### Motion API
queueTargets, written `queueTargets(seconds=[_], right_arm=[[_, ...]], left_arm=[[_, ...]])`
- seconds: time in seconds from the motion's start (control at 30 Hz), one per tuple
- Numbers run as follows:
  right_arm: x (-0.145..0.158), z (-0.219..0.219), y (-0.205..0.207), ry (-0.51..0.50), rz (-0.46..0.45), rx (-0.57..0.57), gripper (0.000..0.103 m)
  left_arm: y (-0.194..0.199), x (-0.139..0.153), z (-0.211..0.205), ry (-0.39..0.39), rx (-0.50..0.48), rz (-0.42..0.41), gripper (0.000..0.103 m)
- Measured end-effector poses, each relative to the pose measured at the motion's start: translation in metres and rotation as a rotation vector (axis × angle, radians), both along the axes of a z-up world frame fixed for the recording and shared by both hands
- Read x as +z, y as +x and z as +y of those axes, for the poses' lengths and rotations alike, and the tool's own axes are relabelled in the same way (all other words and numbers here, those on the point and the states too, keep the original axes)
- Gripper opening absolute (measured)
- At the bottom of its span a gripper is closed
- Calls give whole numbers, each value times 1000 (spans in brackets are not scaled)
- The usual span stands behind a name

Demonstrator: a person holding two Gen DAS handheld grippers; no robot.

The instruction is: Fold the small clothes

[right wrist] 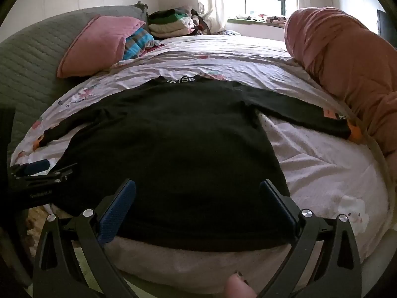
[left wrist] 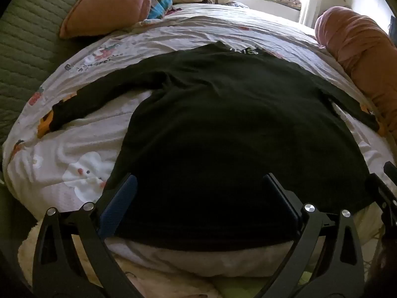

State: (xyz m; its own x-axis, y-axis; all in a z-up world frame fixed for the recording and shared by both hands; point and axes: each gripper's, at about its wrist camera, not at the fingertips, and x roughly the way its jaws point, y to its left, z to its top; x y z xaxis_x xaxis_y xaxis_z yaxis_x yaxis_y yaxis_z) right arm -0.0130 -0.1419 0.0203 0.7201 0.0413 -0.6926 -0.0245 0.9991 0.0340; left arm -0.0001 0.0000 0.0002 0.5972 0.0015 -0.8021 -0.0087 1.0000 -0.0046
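Lying between open tongs [left wrist: 198, 193]: shirt [left wrist: 223, 124]

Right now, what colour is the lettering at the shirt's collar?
White lettering on the black long-sleeved shirt, clearest in the right wrist view.

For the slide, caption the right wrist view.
Open right gripper poised over black long-sleeved shirt spread on floral bedsheet.

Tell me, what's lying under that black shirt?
The black long-sleeved shirt lies flat on a white cartoon-print bedsheet. The shirt hides whatever prints or wrinkles lie directly beneath it.
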Motion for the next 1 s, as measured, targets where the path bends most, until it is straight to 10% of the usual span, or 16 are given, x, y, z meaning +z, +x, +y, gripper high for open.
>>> queueTargets(seconds=[1.0], right_arm=[[2, 0, -3, -19, -9, -8, 99]], left_arm=[[-1, 9, 5, -3, -6, -16, 94]])
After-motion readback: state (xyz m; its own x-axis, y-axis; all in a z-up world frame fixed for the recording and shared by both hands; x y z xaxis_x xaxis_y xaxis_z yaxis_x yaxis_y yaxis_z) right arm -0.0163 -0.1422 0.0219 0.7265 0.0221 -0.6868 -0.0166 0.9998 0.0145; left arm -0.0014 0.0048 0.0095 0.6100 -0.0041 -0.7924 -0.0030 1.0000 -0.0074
